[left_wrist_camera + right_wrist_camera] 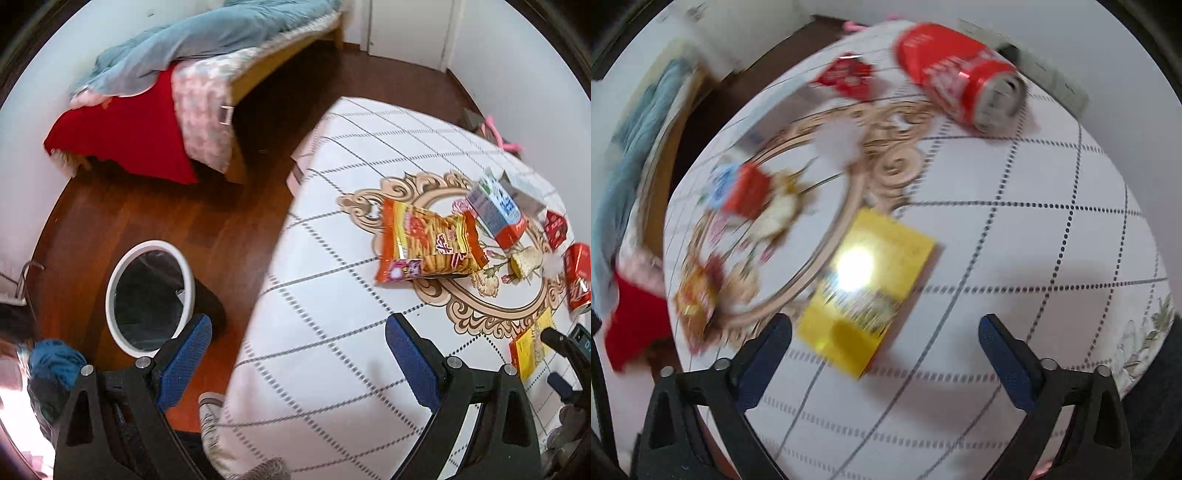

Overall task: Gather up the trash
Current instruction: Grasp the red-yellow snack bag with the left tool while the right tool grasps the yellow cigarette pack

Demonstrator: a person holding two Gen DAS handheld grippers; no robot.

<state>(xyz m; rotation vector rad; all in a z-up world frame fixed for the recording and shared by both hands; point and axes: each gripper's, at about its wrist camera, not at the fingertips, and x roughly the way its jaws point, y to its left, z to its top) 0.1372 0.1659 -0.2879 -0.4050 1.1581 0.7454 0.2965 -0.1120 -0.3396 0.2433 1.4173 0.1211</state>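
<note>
1. The yellow packet (868, 291) looked light, thin and glossy, probably slippery and easily crumpled; it lay flat, so pinching across its short edges seemed the best hold.
2. It was a rectangular yellow wrapper with a bright glare spot; it lay on the table (1015, 258), just ahead of the right gripper (884, 332).
3. That gripper's jaws stood wide apart, holding nothing; the left gripper (297, 334) was likewise spread and empty, between the bin (147, 295) and the table.

The left gripper (297, 343) and the right gripper (885, 341) are both pointing steeply downward, jaws standing wide apart with nothing gripped between them.
</note>
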